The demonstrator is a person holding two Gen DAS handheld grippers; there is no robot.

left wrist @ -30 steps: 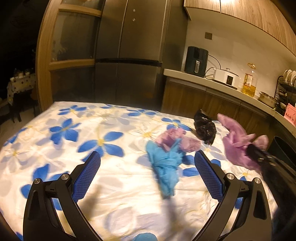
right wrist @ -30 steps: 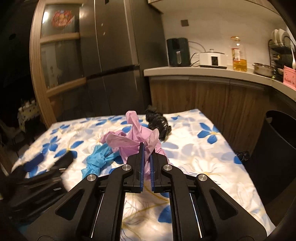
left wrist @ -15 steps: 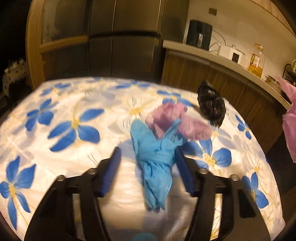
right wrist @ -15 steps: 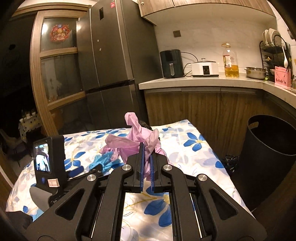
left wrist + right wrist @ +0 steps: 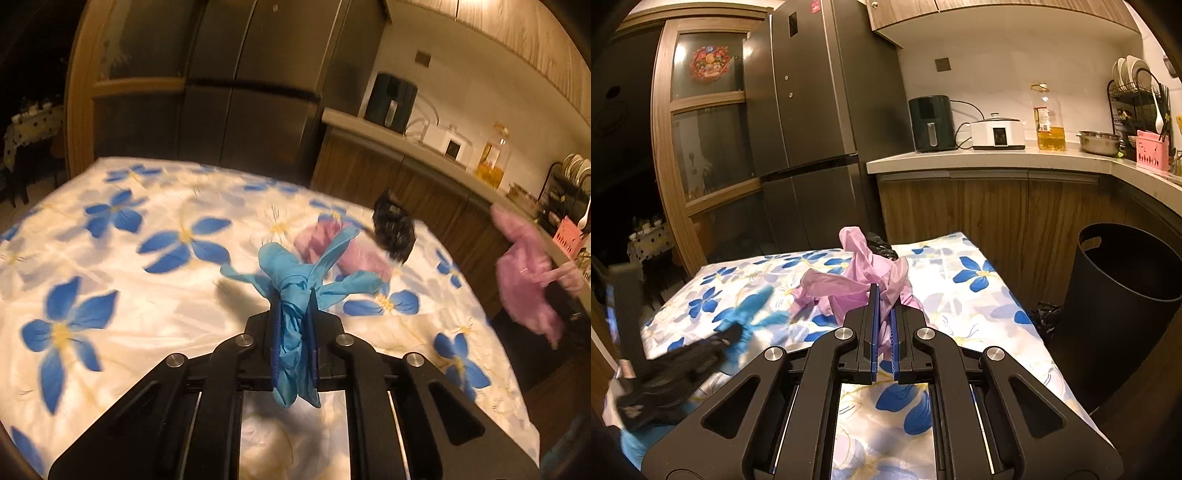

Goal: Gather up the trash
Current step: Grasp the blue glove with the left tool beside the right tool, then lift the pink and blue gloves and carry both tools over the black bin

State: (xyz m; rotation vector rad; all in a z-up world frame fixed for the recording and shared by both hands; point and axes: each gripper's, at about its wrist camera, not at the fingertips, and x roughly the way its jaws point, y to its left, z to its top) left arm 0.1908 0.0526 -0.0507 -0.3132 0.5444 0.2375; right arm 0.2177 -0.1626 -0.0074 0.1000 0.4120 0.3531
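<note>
Two tongs now carry trash. Your left tongs have just closed from a wide spread and now pinch the blue plastic bag between their pads, just above the flowered bench. Your right tongs, pressed together as before, pinch the pink plastic bag. Judge both pickups complete; transfer comes next. One pink bag and one black bag remain on the bench. Note the black bin standing open just beyond the bench's right edge, with clear room above it. Keep clear of the wooden cabinets behind.
</note>
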